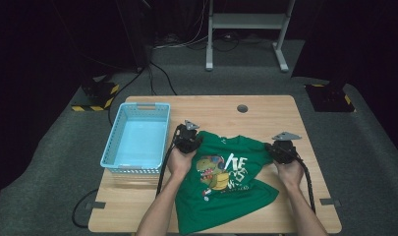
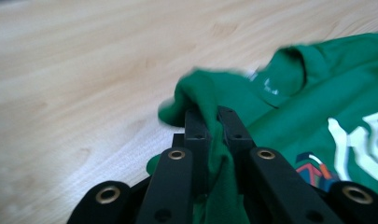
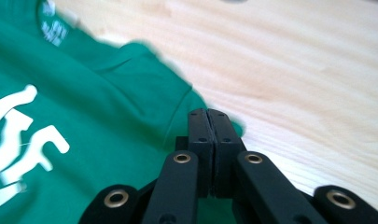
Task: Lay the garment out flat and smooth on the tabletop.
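Note:
A green T-shirt (image 1: 226,184) with a dinosaur print and white lettering lies on the wooden table (image 1: 265,110). My left gripper (image 1: 187,139) sits at the shirt's far left corner; in the left gripper view it (image 2: 210,116) is shut on a bunched fold of the green T-shirt (image 2: 289,112). At the shirt's right edge is my right gripper (image 1: 282,147). Its own view shows the right gripper (image 3: 207,116) with jaws pressed together at the green T-shirt (image 3: 84,107) edge, cloth pinched beneath them.
A light blue plastic basket (image 1: 138,137) stands on the table's left side, close to my left hand. A round cable hole (image 1: 242,108) sits near the table's far edge. Bare wood lies beyond the shirt and to its right.

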Demonstrator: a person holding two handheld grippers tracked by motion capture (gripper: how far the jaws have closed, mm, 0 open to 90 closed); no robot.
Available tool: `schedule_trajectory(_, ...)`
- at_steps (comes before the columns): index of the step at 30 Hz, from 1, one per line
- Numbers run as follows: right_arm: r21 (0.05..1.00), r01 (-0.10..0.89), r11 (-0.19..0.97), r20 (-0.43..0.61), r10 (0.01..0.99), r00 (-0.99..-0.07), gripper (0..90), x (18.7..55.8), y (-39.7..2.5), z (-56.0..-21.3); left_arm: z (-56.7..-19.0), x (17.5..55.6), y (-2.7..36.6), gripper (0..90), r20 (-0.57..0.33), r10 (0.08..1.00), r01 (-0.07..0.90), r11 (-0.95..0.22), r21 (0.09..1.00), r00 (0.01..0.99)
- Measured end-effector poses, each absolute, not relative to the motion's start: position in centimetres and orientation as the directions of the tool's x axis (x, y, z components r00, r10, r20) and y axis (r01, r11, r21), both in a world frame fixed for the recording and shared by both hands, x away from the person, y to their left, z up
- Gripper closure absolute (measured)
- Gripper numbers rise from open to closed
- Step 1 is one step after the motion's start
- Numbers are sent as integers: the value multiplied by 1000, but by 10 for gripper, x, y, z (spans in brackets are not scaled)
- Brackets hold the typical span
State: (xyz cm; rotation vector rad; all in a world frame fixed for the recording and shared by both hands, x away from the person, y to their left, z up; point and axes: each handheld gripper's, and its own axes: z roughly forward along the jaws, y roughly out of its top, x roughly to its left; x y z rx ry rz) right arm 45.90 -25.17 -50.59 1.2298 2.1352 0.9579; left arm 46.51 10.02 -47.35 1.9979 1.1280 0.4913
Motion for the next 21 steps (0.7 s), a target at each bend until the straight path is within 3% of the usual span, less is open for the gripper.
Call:
schedule_trajectory(3, 807, 499, 316, -51, 879, -474, 896, 443, -264, -503, -482, 446, 102, 835, -64, 817, 544, -321, 775, 573)
schedule_trajectory(6, 761, 545, 351, -45, 867, -496, 889, 433, -269, -522, -511, 439, 96, 813, -27, 794, 588, -427, 687, 607)
schedule_trajectory(8, 730, 576, 367, -38, 864, -502, 866, 431, -270, -535, -523, 440, 95, 755, -35, 806, 611, -418, 672, 590)
schedule_trajectory(11, 752, 566, 337, -24, 872, -488, 751, 430, -270, -535, -518, 441, 94, 616, -18, 830, 611, -396, 685, 558)
schedule_trajectory(14, 764, 546, 343, -45, 874, -485, 708, 432, -265, -528, -515, 443, 94, 575, 21, 834, 599, -413, 686, 551)
schedule_trajectory(18, 742, 569, 355, -47, 874, -483, 739, 440, -259, -529, -522, 453, 95, 618, 1, 844, 634, -403, 661, 536)
schedule_trajectory(21, 719, 577, 387, -72, 867, -493, 862, 447, -253, -535, -523, 464, 91, 750, 21, 855, 630, -399, 666, 519)
